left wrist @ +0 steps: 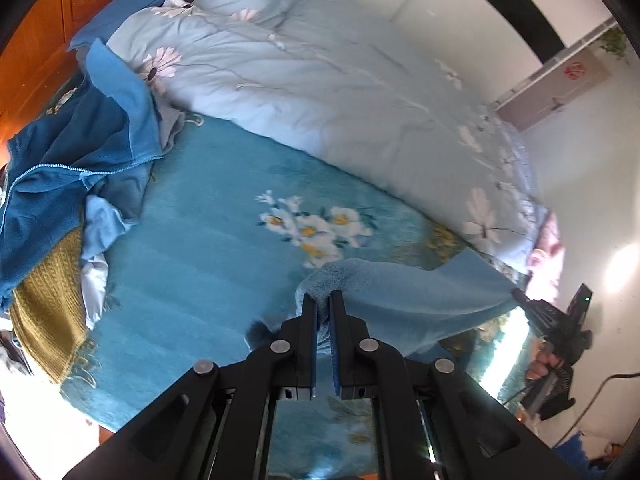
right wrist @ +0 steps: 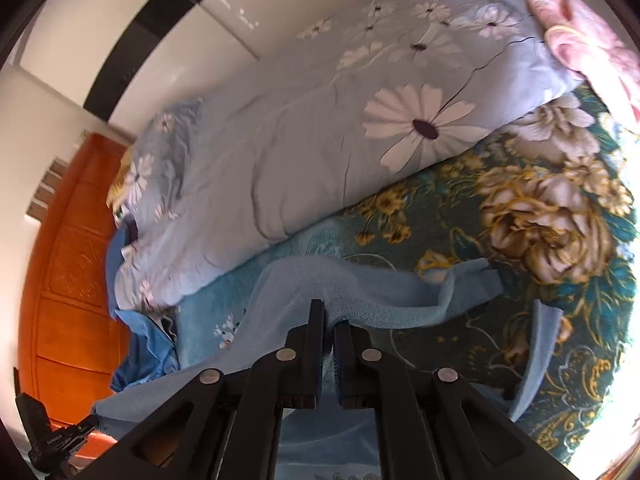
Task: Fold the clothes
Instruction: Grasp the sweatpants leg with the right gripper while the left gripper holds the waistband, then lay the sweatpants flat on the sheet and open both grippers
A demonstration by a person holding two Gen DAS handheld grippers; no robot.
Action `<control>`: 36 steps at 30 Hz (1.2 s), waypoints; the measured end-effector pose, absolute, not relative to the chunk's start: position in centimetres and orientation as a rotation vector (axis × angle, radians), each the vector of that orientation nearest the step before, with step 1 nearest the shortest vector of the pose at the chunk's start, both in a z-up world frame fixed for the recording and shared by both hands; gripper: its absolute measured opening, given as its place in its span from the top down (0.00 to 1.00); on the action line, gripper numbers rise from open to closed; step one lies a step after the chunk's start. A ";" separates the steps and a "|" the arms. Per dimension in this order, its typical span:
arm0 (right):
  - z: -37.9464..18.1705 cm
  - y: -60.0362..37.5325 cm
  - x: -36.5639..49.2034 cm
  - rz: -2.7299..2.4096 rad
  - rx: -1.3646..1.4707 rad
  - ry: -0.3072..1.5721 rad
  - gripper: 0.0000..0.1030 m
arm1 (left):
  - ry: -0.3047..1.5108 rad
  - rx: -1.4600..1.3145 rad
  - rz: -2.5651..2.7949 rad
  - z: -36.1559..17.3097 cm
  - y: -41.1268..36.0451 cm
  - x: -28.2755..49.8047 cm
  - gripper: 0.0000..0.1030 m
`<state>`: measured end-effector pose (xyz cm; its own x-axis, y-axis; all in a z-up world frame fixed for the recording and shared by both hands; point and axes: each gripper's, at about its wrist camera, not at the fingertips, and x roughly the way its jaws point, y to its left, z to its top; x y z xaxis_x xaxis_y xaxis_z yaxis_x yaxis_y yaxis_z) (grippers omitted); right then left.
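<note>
Bedroom light falls across a bed spread with a teal flowered blanket [left wrist: 208, 248], and that bed serves as the folding surface; the left hand-held gripper [left wrist: 323, 300] is clenched on a bunched edge of the light blue fleece garment [left wrist: 400, 292], its jaws nearly together with fabric between them; the right hand-held gripper [right wrist: 328, 320] looks likewise clamped on the same garment [right wrist: 304, 280], though cloth hides the tip of one jaw, so that grasp is a judgement. In the left view the fleece stretches from the near jaws out to the other gripper [left wrist: 524, 300] at its far end; held at two points like this, the piece appears raised and spread, probably so it can be laid flat or doubled over; in the right view a sleeve-like part [right wrist: 460, 280] trails down onto the blanket. Farther out, a heap of unfolded clothes waits near the orange wooden headboard [left wrist: 36, 52]: a dark blue zip jacket [left wrist: 60, 184] on top of an olive knit [left wrist: 52, 320]; behind runs a rolled pale daisy-print duvet [left wrist: 320, 92], with a pink cloth [right wrist: 580, 32] at its end.
</note>
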<state>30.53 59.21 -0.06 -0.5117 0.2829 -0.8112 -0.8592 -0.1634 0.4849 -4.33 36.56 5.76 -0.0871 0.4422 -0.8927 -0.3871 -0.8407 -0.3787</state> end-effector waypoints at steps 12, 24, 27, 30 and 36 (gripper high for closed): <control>-1.0 68.0 20.8 1.829 -0.911 0.942 0.96 | -0.019 -1.720 2.005 -2.1 43.0 -14.0 0.93; -15.9 67.7 21.8 1.541 -1.223 1.182 0.95 | 0.094 -1.978 1.948 -12.6 46.6 -17.5 0.93; -16.2 66.8 22.3 1.546 -1.236 1.175 0.93 | 0.125 -1.970 1.932 -12.7 47.0 -16.7 0.92; -15.1 66.1 23.0 1.577 -1.211 1.155 0.82 | 0.132 -1.924 1.927 -12.2 46.8 -15.9 0.74; -9.7 63.1 25.8 1.682 -1.081 1.134 0.49 | 0.084 -1.820 1.945 -10.1 45.2 -12.8 0.32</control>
<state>25.78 63.15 -9.71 -0.2971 0.1601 -0.9413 -0.9326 -0.2603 0.2500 -12.76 45.17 -10.14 -0.0079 0.2941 -0.9557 -0.3755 -0.8867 -0.2698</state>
